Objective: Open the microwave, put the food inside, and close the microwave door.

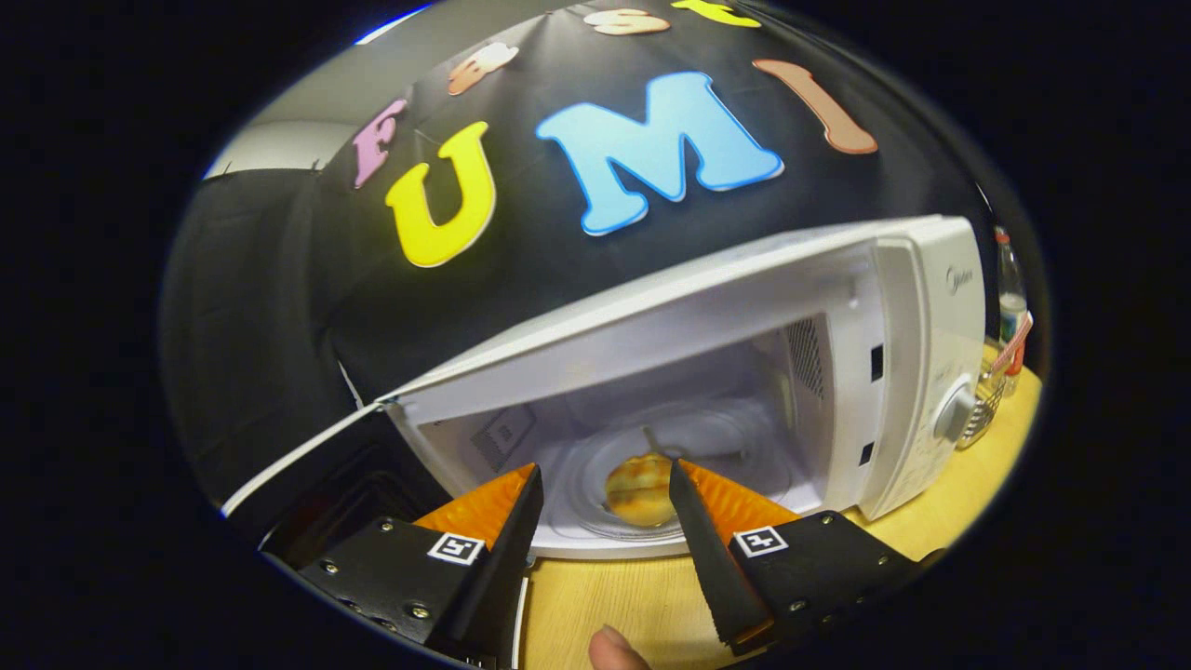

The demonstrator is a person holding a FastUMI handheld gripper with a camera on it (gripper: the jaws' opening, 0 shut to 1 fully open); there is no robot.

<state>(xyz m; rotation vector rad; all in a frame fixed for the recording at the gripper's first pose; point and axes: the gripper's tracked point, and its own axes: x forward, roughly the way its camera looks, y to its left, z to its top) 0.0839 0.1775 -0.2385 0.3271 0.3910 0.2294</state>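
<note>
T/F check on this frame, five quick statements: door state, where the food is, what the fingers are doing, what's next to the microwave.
1. The microwave door is open. True.
2. The food lies on the wooden table in front of the microwave. False: it sits on the glass turntable inside the cavity.
3. The gripper is shut on the food. False: its fingers are spread apart and the food shows beyond them, ungripped.
4. A wire basket stands on the table next to the microwave's dial side. True.
5. The microwave has a round dial on its front panel. True.
</note>
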